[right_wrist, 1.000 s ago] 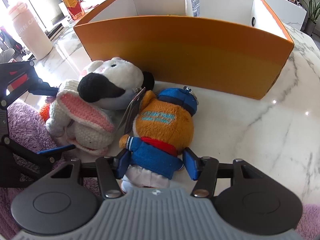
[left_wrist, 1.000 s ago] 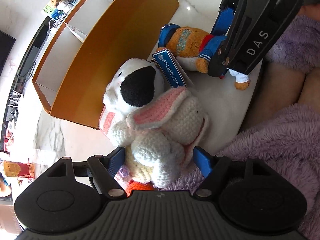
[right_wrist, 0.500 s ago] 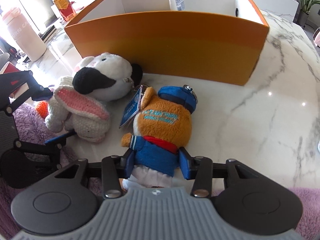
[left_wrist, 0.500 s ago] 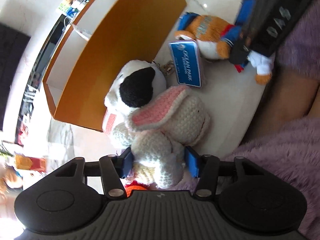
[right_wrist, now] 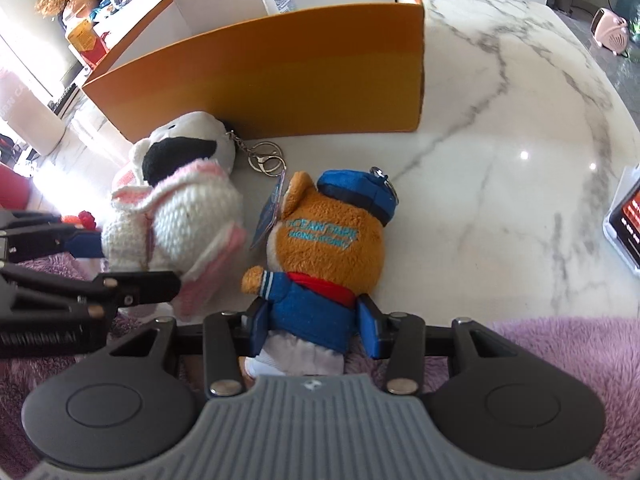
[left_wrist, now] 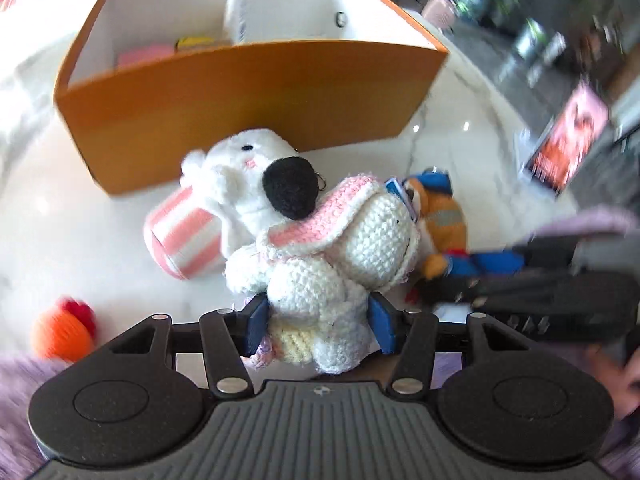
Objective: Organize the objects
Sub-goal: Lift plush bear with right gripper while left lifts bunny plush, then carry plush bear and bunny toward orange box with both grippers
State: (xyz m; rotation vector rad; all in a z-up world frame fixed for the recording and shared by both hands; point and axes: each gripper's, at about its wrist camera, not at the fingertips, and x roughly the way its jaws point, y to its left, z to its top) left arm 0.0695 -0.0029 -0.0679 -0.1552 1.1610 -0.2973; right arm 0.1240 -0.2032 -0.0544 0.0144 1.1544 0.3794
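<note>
A crocheted white rabbit [left_wrist: 360, 236] with pink ears lies on the marble table against a white plush dog [left_wrist: 248, 176] with a black nose. My left gripper [left_wrist: 318, 320] is shut on the rabbit's body, its blue pads pressing both sides. An orange bear [right_wrist: 328, 240] in a blue cap and jacket lies face down to the right of the rabbit [right_wrist: 188, 220]. My right gripper [right_wrist: 314, 320] is shut on the bear's blue jacket. The left gripper's fingers [right_wrist: 136, 280] show at the left edge of the right wrist view. The orange box [left_wrist: 248, 84] stands open-topped behind the toys.
Pink and yellow things lie inside the box. A small orange and red toy [left_wrist: 60, 332] sits on the table at the left. A keyring [right_wrist: 264, 160] lies by the dog. A lit screen [right_wrist: 628, 220] stands at the right edge. Purple fluffy fabric [right_wrist: 560, 344] runs along the near edge.
My left gripper has closed onto the rabbit and rolled, so the box now sits upright at the top of its view. My right gripper has closed on the bear and shifted sideways along the box.
</note>
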